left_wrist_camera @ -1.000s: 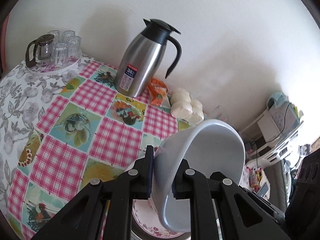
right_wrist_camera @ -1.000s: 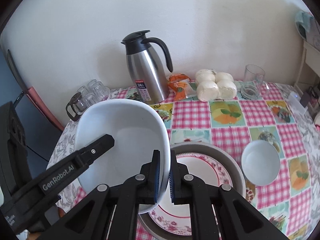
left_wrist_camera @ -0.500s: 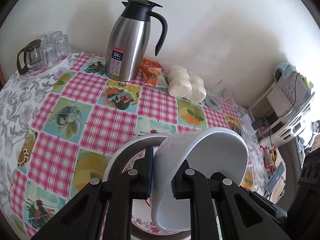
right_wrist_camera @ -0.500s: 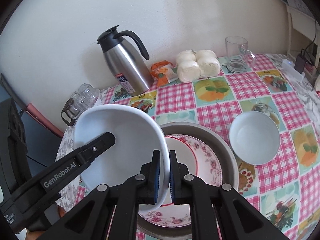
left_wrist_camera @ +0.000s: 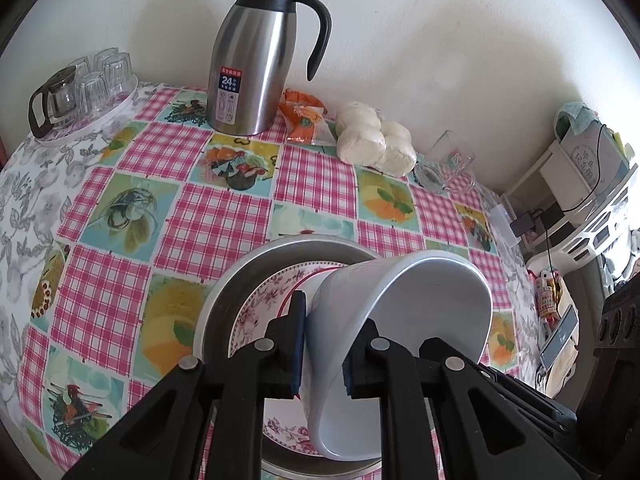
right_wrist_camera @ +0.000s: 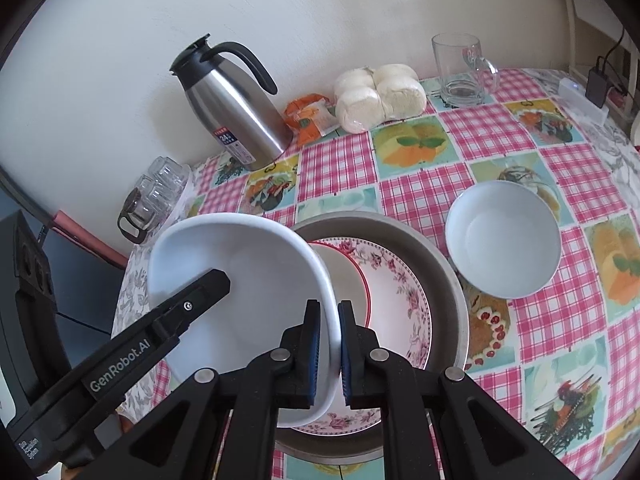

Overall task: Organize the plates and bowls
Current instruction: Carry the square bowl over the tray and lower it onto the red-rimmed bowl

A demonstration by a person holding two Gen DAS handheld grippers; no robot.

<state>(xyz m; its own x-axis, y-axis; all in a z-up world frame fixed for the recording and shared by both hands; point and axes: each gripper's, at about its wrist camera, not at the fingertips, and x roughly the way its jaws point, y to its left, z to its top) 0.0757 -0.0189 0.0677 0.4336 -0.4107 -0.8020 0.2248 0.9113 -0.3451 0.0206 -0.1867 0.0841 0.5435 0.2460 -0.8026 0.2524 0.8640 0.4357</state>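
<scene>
A large white bowl hangs tilted just above a floral plate that lies in a grey metal pan. My left gripper is shut on one side of the bowl's rim. In the right wrist view my right gripper is shut on the opposite rim of the same white bowl, over the floral plate and the pan. The left gripper's finger shows inside the bowl. A smaller white bowl stands on the tablecloth right of the pan.
Along the wall stand a steel thermos jug, an orange packet, wrapped white buns and a glass mug. A tray of glasses sits at the table's far left corner. A shelf unit is beyond the right edge.
Both grippers have come down and forward with the white bowl, which now hangs lower over the plate and pan. The grips on its rim are unchanged.
</scene>
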